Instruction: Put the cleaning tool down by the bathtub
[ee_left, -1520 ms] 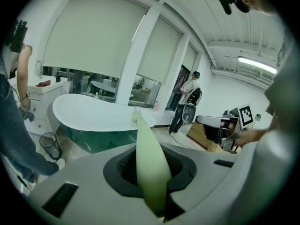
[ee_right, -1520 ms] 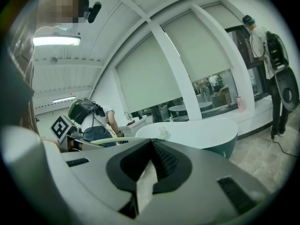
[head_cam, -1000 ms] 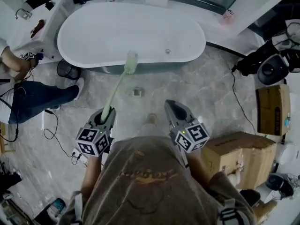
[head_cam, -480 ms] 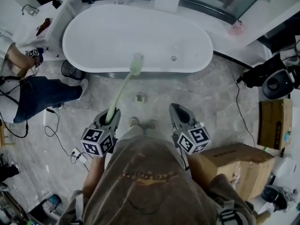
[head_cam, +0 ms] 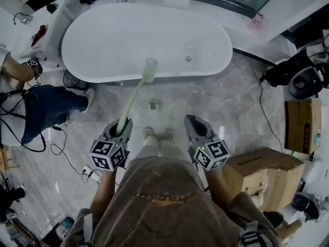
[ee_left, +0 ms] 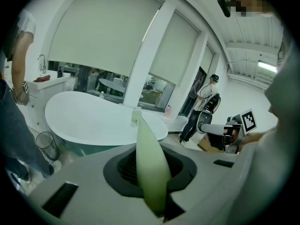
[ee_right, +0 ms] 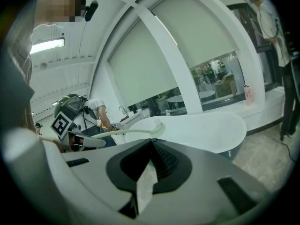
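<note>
A long pale green cleaning brush (head_cam: 134, 95) sticks forward from my left gripper (head_cam: 122, 124), which is shut on its handle. The brush head (head_cam: 149, 69) hangs over the near rim of the white oval bathtub (head_cam: 103, 40). In the left gripper view the handle (ee_left: 151, 168) fills the gap between the jaws, and the bristle head (ee_left: 136, 116) shows against the tub (ee_left: 84, 121). My right gripper (head_cam: 193, 119) is held level to the right, shut and empty. In its own view the right gripper (ee_right: 151, 142) has its tips together, with the brush (ee_right: 136, 131) and tub (ee_right: 201, 125) beyond.
A seated person in dark trousers (head_cam: 43, 107) is at the left, with cables and a glass bin (head_cam: 75, 79) near the tub's left end. A floor drain (head_cam: 152, 105) lies ahead of my feet. Cardboard boxes (head_cam: 259, 169) and black equipment (head_cam: 300, 78) stand at the right.
The head view has swayed a little and my feet have come into sight. Both grippers and the brush keep nearly the same place, the brush head still at the tub's near rim.
</note>
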`<state>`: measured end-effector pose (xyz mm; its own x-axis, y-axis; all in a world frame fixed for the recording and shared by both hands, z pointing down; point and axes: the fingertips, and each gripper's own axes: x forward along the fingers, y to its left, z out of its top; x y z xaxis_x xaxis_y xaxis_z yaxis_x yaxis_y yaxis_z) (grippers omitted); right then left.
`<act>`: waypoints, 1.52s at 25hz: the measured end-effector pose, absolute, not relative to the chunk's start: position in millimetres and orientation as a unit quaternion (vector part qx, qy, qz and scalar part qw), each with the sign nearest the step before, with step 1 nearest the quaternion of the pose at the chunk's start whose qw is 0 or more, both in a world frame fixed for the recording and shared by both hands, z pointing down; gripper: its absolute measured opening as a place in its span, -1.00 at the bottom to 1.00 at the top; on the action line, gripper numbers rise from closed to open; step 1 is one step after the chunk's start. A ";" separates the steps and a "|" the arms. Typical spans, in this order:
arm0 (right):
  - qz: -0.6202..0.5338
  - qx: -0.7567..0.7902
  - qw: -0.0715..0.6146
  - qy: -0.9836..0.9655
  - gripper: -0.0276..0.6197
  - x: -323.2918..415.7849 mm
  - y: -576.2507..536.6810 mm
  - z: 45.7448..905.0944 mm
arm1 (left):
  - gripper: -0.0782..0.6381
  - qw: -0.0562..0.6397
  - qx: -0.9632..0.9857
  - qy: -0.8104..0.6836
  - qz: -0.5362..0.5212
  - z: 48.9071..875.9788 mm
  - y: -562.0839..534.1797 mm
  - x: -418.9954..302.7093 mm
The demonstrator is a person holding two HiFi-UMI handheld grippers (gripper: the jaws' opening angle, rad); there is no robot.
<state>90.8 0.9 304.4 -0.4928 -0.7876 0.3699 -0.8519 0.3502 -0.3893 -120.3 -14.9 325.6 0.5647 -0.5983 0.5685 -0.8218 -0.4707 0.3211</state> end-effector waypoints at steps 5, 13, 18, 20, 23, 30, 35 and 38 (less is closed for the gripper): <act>0.277 0.517 0.057 -0.808 -0.91 100.6 -5.9 317.6 | -0.61 0.293 0.837 -0.414 0.205 344.3 -18.1 -107.7; 0.291 0.523 0.059 -0.799 -0.91 103.4 -16.6 347.6 | -0.61 0.309 0.833 -0.402 0.222 381.0 -19.2 -100.2; 0.304 0.526 0.065 -0.792 -0.91 107.6 -18.6 372.4 | -0.61 0.313 0.829 -0.401 0.233 406.0 -18.6 -101.9; 0.308 0.522 0.068 -0.792 -0.91 105.9 -19.3 383.3 | -0.61 0.317 0.825 -0.403 0.236 416.9 -17.9 -104.0; 0.318 0.517 0.074 -0.792 -0.91 102.2 -17.8 400.9 | -0.61 0.325 0.821 -0.403 0.240 432.9 -14.8 -106.9; 0.333 0.500 0.082 -0.795 -0.91 82.3 -18.8 441.4 | -0.61 0.339 0.814 -0.401 0.250 473.3 -9.4 -116.1; 0.343 0.494 0.090 -0.794 -0.91 73.0 -13.0 470.4 | -0.61 0.356 0.806 -0.396 0.259 505.2 1.6 -119.1; 0.347 0.492 0.094 -0.793 -0.91 71.0 -12.3 487.6 | -0.61 0.361 0.803 -0.394 0.263 524.6 2.9 -118.9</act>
